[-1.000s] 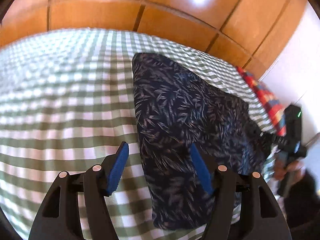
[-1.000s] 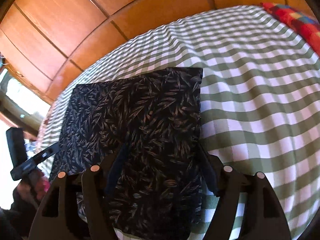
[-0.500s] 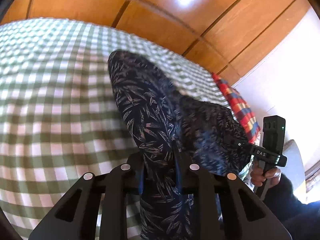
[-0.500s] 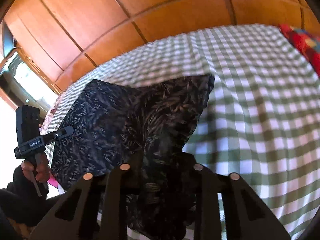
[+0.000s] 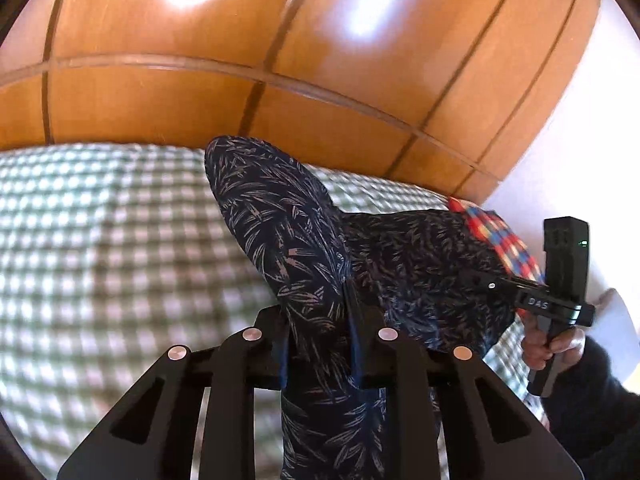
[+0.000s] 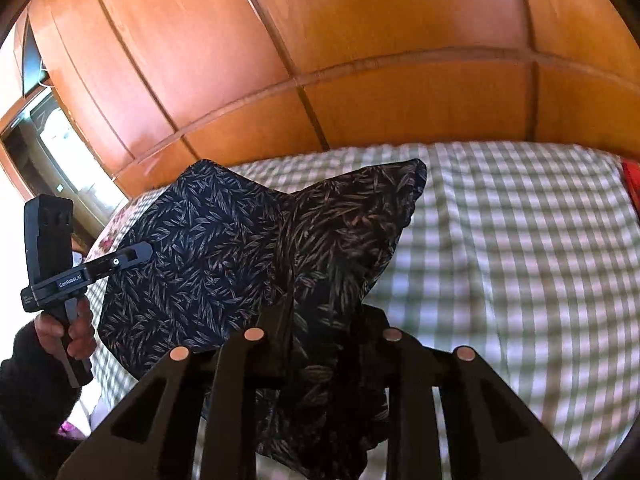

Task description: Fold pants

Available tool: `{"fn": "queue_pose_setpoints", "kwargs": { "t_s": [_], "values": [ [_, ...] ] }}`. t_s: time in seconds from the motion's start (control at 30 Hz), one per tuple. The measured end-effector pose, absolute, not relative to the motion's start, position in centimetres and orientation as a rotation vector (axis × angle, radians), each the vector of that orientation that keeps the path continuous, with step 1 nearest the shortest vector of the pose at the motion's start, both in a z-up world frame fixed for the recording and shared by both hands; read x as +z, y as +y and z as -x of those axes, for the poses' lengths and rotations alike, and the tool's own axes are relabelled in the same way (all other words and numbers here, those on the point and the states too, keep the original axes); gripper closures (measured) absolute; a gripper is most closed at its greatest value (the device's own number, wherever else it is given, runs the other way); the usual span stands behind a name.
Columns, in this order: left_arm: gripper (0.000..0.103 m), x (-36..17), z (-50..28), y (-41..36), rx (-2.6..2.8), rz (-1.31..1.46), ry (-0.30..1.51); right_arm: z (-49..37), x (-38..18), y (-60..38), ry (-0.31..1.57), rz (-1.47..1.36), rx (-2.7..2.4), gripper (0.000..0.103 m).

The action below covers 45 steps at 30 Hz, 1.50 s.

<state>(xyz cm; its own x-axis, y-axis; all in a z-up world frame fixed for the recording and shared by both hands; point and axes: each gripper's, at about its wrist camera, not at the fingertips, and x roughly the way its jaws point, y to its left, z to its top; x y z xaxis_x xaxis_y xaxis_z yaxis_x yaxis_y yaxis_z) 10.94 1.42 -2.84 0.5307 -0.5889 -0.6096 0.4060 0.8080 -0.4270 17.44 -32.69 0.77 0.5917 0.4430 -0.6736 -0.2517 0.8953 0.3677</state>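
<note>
Two grippers, left (image 5: 320,332) and right (image 6: 320,328), each with fingers pinching the dark leaf-print pants (image 5: 280,232), hold its near end raised above the checked bed (image 5: 100,240) near the wooden headboard (image 5: 160,96).

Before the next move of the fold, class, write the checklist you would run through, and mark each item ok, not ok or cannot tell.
1. Left tongs shut on the pants: ok, cloth is pinched between the fingers.
2. Right tongs shut on the pants: ok, cloth bunches between them.
3. Near edge lifted off the checked bedsheet: ok, the cloth rises towards both tongs.
4. Far end resting on the bed: cannot tell, it is hidden behind the raised cloth.
5. Landing area on the sheet bare: ok in the part that shows; a red patterned cloth lies only at the edge.
6. Both tongs level with each other: cannot tell.
</note>
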Motion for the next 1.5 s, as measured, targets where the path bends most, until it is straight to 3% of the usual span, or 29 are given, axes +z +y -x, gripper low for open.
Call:
{"fn": "queue_pose_setpoints", "kwargs": {
  "t_s": [0.23, 0.33, 0.43, 0.53, 0.63, 0.67, 0.87, 0.97, 1.1, 1.2, 1.43, 1.5],
  "values": [
    [0.081, -3.0, -18.9, 3.0, -0.512, 0.219, 0.831, -25.3, -0.5, -30.4, 0.854, -0.228, 0.371, 0.082],
    [0.08, -6.1, -22.1, 4.0, -0.439, 0.23, 0.918, -27.6, -3.6, -29.9, 0.922, -0.229, 0.335, 0.081],
    [0.075, -10.5, -23.2, 4.1, -0.369, 0.191, 1.021, -28.6, -7.4, -29.4, 0.98, -0.214, 0.302, 0.071],
    [0.071, -11.2, -22.6, 3.6, -0.35, 0.156, 0.976, -28.4, -7.8, -29.4, 0.959, -0.233, 0.297, 0.07],
    [0.052, -11.0, -22.6, 3.4, -0.284, 0.131, 0.985, -27.5, -7.3, -29.9, 0.975, -0.226, 0.275, 0.061],
    [0.051, -10.8, -22.8, 3.3, -0.272, 0.137, 0.986, -27.5, -7.0, -30.1, 0.977, -0.22, 0.265, 0.054],
    [0.051, -7.0, -18.6, 4.1, -0.151, 0.111, 0.877, -24.6, -5.0, -32.6, 0.933, -0.23, 0.231, 0.037],
    [0.051, -6.4, -15.7, 3.9, -0.143, 0.094, 0.839, -22.3, -4.4, -33.0, 0.908, -0.236, 0.218, 0.037],
    [0.051, -9.0, -15.4, 1.9, -0.097, -0.007, 0.918, -21.8, -6.1, -32.0, 0.967, -0.148, 0.136, 0.038],
    [0.048, -10.0, -15.4, 1.5, -0.087, -0.026, 0.903, -21.8, -6.7, -31.7, 0.961, -0.128, 0.087, 0.033],
    [0.048, -7.2, -13.0, 2.5, -0.031, 0.055, 0.852, -20.2, -5.3, -31.1, 0.929, -0.112, 0.008, 0.031],
    [0.048, -6.3, -12.1, 2.6, -0.026, 0.068, 0.834, -19.7, -4.7, -30.3, 0.909, -0.089, -0.026, 0.026]
  ]
}}
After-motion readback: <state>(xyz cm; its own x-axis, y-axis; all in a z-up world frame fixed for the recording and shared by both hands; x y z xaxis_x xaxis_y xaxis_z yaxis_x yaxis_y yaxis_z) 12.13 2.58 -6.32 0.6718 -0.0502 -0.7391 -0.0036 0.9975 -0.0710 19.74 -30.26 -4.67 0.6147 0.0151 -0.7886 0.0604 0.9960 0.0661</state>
